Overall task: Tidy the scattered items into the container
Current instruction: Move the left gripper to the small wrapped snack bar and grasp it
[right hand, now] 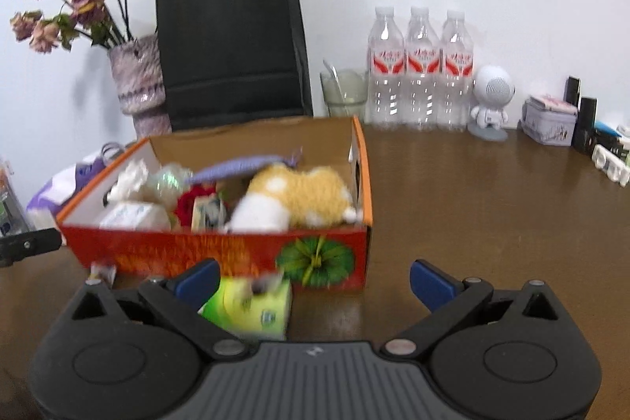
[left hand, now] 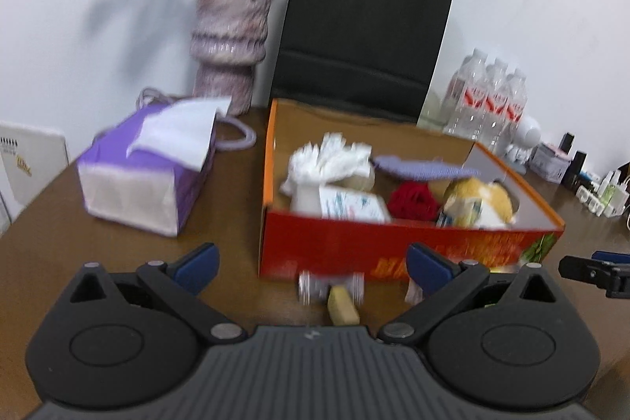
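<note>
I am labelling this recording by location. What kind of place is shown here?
Probably a desk or side table in a home or office, set against a white wall. A vase of dried flowers, three water bottles and small cosmetics stand along the brown table.

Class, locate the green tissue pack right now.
In the right wrist view, the green tissue pack lies on the table, just in front of the orange box, beside the right gripper's left finger.

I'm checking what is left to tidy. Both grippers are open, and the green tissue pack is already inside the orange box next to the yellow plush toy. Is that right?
Not quite. The green tissue pack is still on the table, in front of the orange box, as the right wrist view shows. The yellow plush toy is inside, and both the left gripper and right gripper are open.
</note>
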The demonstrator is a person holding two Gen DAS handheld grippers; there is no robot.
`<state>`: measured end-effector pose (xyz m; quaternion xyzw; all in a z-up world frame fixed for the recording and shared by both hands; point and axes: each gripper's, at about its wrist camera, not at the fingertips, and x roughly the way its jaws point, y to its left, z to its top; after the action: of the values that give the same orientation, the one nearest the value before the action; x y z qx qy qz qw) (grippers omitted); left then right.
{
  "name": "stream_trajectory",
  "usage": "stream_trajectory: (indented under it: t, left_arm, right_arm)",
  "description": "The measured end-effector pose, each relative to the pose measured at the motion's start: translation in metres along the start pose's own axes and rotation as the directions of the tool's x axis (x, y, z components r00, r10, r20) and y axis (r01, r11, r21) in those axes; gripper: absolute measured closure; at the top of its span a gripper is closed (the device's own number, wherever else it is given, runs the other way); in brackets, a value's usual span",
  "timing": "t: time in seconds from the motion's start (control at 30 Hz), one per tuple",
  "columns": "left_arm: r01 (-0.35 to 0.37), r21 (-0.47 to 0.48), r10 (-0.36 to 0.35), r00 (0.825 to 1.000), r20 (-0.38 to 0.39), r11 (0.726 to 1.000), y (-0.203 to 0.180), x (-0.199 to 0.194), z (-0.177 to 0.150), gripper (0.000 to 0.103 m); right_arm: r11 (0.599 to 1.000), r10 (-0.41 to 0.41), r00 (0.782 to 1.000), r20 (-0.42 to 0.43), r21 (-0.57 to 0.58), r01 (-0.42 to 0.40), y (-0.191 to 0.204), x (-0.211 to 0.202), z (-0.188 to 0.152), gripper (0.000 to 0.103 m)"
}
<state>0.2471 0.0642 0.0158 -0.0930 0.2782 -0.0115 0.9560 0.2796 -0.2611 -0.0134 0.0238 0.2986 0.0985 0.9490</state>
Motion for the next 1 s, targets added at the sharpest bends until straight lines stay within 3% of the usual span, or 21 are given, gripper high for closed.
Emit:
stream_trajectory:
  t: [0.2,0.47,0.57,0.83,1.0]
  left_arm:
    - [0.002,0.004,-0.002,1.0,-0.03,1.0,-0.004,0.006,-0.016,0.0]
    - [0.002,0.035,0.0,0.999,-0.039,0.999,-0.015,0.015,-0.021,0.0]
    - [0.005,0.044,-0.004,0.999,-0.039,0.999,-0.019,0.018,-0.022,0.0]
    - [0.01,0.027,-0.008,0.997,-0.072,1.0,-0.022,0.028,-0.022,0.02]
    - [0.027,0.026,-0.025,0.996,-0.091,0.999,-0.025,0.033,-0.024,0.041]
  right_arm:
    - [0.998,0.002,1.0,0.012,-0.06,-0.001,0.014,0.003,-0.026,0.001]
    - [0.995,0.02,0.999,0.026,-0.097,-0.017,0.029,0.014,-0.031,0.003]
    - [0.995,0.033,0.999,0.025,-0.091,-0.031,0.03,0.019,-0.029,0.009]
    - [0.992,0.046,0.999,0.027,-0.118,-0.043,0.043,0.033,-0.023,0.024]
    - [0.994,0.04,0.999,0.005,-0.1,-0.039,0.045,0.044,-0.02,0.037]
